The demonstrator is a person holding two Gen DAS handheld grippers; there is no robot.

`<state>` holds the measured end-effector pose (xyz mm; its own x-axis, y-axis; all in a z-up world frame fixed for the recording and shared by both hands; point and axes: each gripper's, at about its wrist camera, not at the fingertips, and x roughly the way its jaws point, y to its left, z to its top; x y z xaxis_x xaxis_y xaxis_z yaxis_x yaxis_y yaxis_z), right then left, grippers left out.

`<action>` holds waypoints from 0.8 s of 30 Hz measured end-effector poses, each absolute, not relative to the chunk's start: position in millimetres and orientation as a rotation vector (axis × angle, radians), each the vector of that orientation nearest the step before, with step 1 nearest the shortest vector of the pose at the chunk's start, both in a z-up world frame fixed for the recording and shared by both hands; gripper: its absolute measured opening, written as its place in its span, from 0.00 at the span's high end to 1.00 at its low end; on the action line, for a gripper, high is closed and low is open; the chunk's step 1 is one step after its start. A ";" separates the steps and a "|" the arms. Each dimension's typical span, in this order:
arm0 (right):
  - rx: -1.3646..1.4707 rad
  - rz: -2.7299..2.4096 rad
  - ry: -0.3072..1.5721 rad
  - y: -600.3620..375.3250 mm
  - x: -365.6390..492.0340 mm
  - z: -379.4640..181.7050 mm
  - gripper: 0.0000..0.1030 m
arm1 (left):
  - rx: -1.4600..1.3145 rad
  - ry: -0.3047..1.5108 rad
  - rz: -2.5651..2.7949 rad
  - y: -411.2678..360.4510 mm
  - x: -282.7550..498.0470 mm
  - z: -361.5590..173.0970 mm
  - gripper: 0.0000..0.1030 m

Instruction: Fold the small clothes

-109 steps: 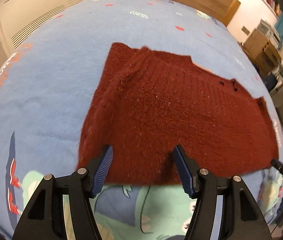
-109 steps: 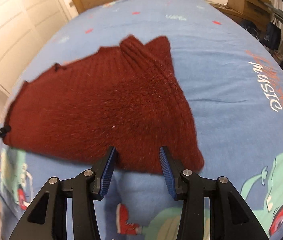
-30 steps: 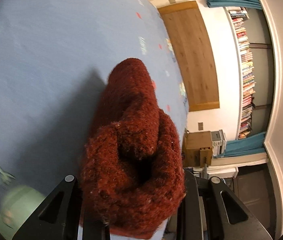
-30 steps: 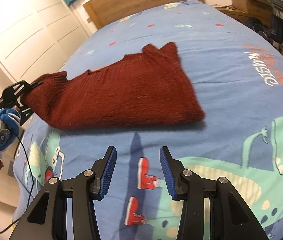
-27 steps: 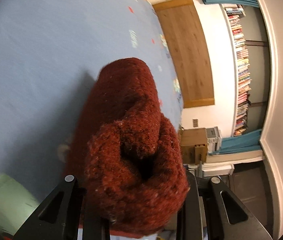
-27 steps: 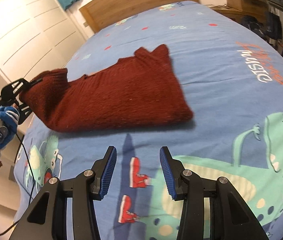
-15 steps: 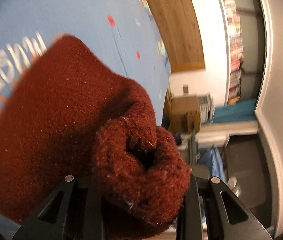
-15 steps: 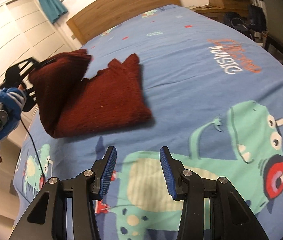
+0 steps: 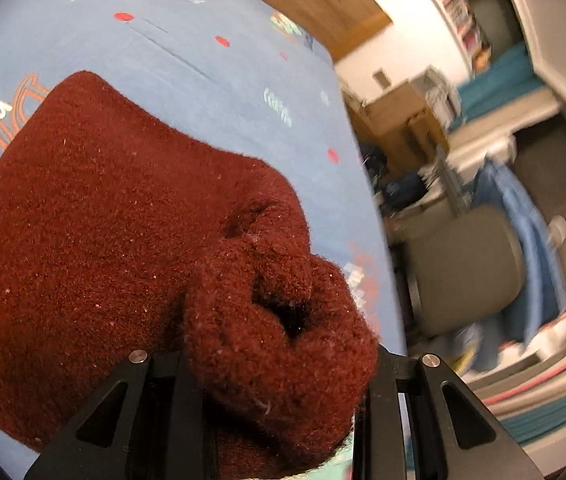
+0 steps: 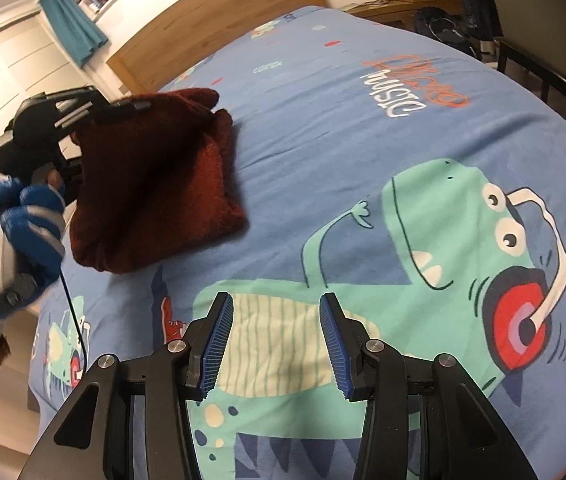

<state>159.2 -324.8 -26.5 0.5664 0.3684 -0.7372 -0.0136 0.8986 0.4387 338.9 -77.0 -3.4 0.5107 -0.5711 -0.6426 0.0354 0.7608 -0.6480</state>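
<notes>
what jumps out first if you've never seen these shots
The dark red sweater, bunched and half folded on the left of the blue bed cover, with one end clamped in the left gripper held by a blue-gloved hand. Next, the big green dinosaur with red headphones printed on the cover, just beyond the open, empty right gripper.

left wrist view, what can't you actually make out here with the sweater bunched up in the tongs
- Left tongs pads: left wrist view, buried under the bunched red sweater.
- Sweater's far edge and how its layers line up: left wrist view, hidden by its own top layer.
- Room furniture right of the bed: left wrist view, motion-blurred.
- Sweater's left side: right wrist view, behind the gloved hand.
</notes>
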 end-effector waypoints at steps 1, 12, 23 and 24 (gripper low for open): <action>0.409 0.232 0.948 -324.9 158.9 -25.8 0.55 | -0.581 1.002 -0.387 -87.1 334.2 -12.9 0.79; 0.402 0.244 0.946 -319.1 163.7 -23.7 0.55 | -0.476 1.055 -0.390 -128.0 316.6 -30.0 0.66; 0.367 0.241 0.937 -311.0 162.5 -6.7 0.55 | -0.572 1.136 -0.567 -141.5 322.3 -30.6 0.59; 0.366 0.237 0.936 -311.5 162.9 -5.6 0.55 | -0.572 1.136 -0.577 -134.5 322.1 -27.0 0.59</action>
<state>162.9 -311.5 -5.6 0.5735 0.3540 -0.7388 -0.0408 0.9131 0.4058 322.1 -134.5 -27.0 0.3122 -0.6824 -0.6610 0.1320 0.7201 -0.6812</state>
